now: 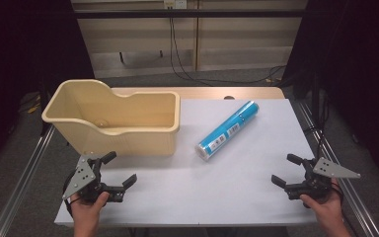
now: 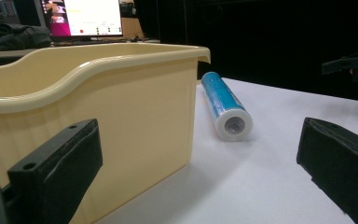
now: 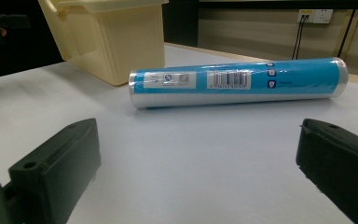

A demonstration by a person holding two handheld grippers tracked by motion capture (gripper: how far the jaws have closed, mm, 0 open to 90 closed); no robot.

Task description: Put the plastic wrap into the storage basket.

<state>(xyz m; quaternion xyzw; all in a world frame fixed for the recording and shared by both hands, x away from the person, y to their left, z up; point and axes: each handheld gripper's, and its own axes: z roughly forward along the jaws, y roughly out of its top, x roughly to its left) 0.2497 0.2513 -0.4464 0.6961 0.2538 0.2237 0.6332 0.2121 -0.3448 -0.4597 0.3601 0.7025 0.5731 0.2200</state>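
Observation:
A blue wrapped roll with a barcode label lies on its side on the white table sheet, right of a cream plastic bin. My left gripper rests at the near left, in front of the bin, jaws wide open and empty. At the near right my right gripper is held open too, with nothing between its jaws, pointing toward the roll from some distance.
The bin stands at the table's back left and looks hollow inside. Metal rails run along both table sides. A wooden table strip and hanging cables lie beyond. A lit screen shows behind the bin.

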